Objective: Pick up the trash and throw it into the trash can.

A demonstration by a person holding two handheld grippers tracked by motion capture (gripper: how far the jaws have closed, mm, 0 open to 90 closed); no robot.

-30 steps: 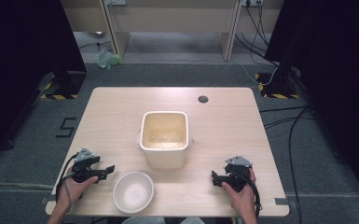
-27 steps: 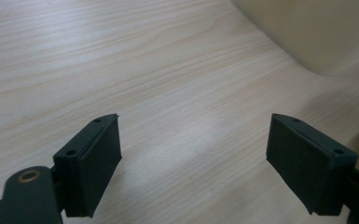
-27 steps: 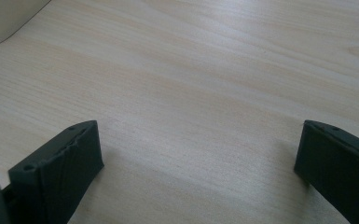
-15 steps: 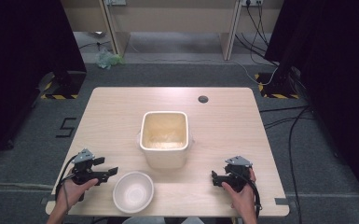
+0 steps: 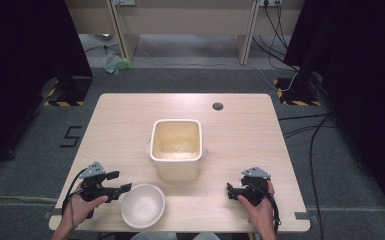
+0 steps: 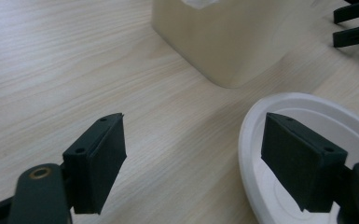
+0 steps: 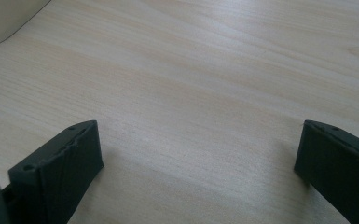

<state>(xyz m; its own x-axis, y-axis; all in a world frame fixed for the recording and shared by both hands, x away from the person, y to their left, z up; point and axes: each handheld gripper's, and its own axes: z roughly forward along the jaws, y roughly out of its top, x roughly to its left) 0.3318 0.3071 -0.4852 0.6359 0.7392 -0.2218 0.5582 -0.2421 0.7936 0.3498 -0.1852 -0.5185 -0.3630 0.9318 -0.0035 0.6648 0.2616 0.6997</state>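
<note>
We see the left gripper (image 5: 122, 188) poised just beside the white bowl (image 5: 142, 205) at the table's (image 5: 125, 125) near edge. Its jaws gape wide, one over the bowl's rim, nothing pinched between them, though they have just been closing a touch. Behind the bowl stands the cream square tub (image 5: 176, 149), mid-table. Over on the right, the right gripper (image 5: 229, 190) sits low above bare wood, jaws spread and released, well apart from bowl and tub.
</note>
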